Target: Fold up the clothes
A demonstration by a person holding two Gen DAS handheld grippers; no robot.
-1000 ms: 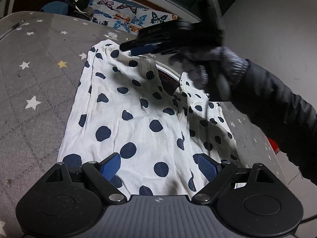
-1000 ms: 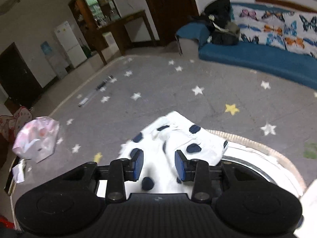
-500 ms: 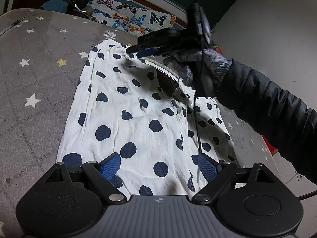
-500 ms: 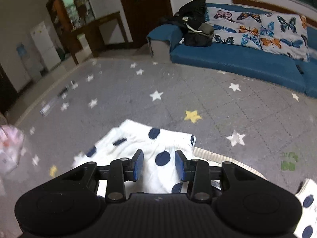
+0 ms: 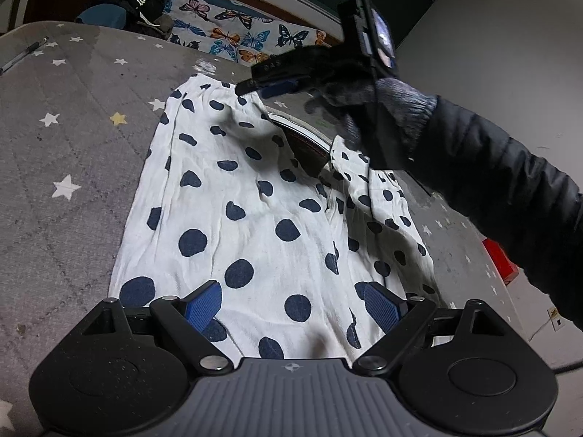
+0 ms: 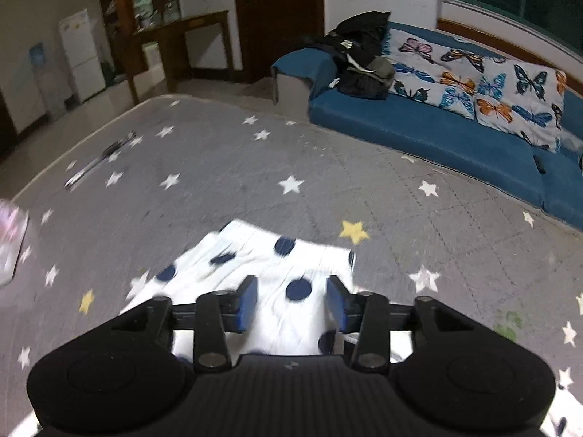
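A white garment with dark blue polka dots (image 5: 247, 204) lies spread flat on a grey star-patterned mat (image 5: 65, 138). My left gripper (image 5: 291, 304) is open, low over the garment's near end, holding nothing. My right gripper (image 6: 291, 304) is open and empty, raised above the garment's far end (image 6: 277, 255); in the left wrist view it (image 5: 269, 85) hovers over the far edge, held by a gloved hand. A dark object with a pale rim (image 5: 306, 142) shows in a gap of the cloth near the far right.
A blue sofa (image 6: 437, 138) with butterfly cushions and a dark bag (image 6: 360, 62) stands beyond the mat. A pen (image 6: 98, 160) lies on the mat at the left. A red object (image 5: 499, 260) sits at the right mat edge.
My right gripper has let go of the far end of the garment, opened wider and lifted away. The cloth's far end now lies flat. The left gripper has stayed put.
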